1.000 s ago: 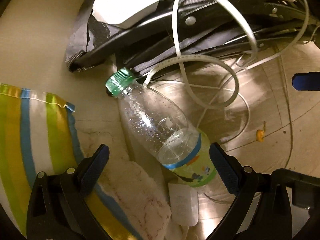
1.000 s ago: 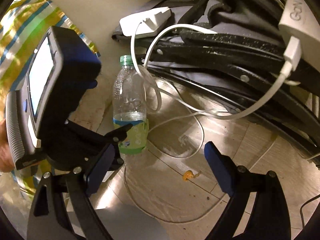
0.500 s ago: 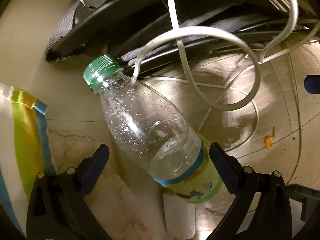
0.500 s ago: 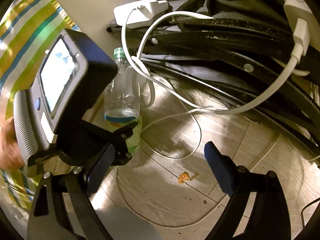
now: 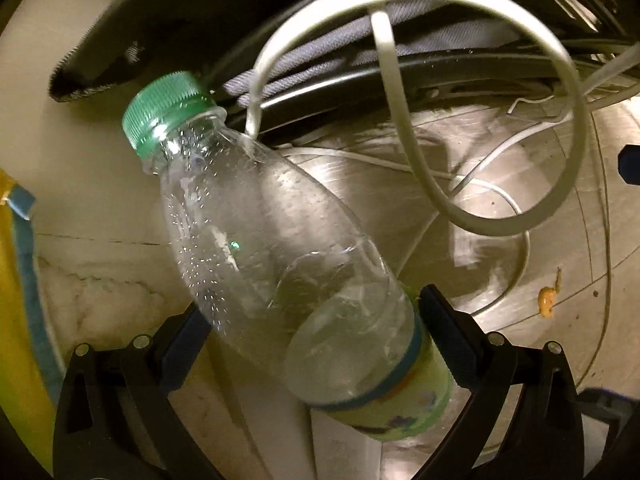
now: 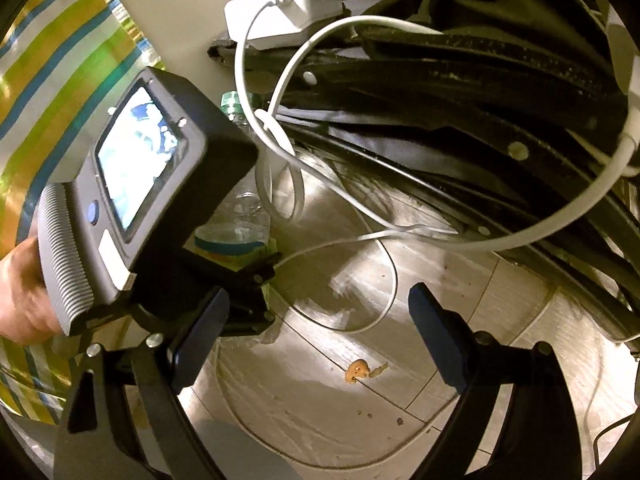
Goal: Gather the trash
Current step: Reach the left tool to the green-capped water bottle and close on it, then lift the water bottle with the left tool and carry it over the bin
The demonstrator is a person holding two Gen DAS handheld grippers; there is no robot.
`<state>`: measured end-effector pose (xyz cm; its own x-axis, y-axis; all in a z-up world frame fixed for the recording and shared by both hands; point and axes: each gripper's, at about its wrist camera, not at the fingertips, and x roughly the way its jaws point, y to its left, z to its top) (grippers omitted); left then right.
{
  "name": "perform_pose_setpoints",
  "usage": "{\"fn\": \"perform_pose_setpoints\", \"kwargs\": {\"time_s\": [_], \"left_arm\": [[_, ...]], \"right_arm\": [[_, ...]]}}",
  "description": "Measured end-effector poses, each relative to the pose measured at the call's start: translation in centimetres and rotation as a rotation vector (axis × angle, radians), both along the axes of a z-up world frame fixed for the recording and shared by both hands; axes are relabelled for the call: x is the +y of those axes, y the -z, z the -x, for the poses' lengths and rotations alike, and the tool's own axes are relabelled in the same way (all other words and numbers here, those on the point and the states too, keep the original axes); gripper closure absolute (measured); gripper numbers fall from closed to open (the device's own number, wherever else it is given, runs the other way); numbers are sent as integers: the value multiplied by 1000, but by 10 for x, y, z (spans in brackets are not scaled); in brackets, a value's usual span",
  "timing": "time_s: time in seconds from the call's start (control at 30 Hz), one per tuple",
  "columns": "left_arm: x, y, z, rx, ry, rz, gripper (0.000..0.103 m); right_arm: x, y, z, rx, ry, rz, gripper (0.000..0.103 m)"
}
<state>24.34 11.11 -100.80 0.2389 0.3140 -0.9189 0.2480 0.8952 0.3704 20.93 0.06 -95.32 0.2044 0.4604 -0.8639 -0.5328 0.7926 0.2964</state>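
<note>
A clear plastic bottle (image 5: 280,248) with a green cap and a green and blue label lies on the floor, cap towards the upper left. My left gripper (image 5: 312,336) is open, its two fingers on either side of the bottle's lower body; I cannot tell if they touch it. In the right wrist view the bottle (image 6: 240,216) is mostly hidden behind the left gripper's body. My right gripper (image 6: 316,336) is open and empty above the floor. A small orange scrap (image 6: 358,370) lies on the floor just ahead of it, also in the left wrist view (image 5: 546,300).
White cables (image 5: 560,100) loop over the floor and touch the bottle's neck. A black folded frame with fabric (image 6: 460,92) lies behind, with a white power adapter (image 6: 280,16) on it. A striped yellow, green and blue cloth (image 6: 60,60) is at the left.
My left gripper has moved forward until the bottle's lower body lies between its fingers. My right gripper has shifted slightly and stays open.
</note>
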Motion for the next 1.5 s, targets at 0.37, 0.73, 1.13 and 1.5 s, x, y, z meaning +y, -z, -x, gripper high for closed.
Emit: {"fn": "perform_pose_setpoints", "kwargs": {"time_s": [0.37,0.73,1.13,1.5], "left_arm": [[9,19,-10,-17,-10,50,6],[8,3,1,-2,-7,98,23],[25,-3,6,11,-38,144,31],[24,-18,22,1,5,133,36]], "right_arm": [[-1,3,0,-24,5,10,15],[-4,0,4,-27,30,19,15],[-7,-7,3,-43,44,22,15],[-19,-23,4,-42,79,41,15]]}}
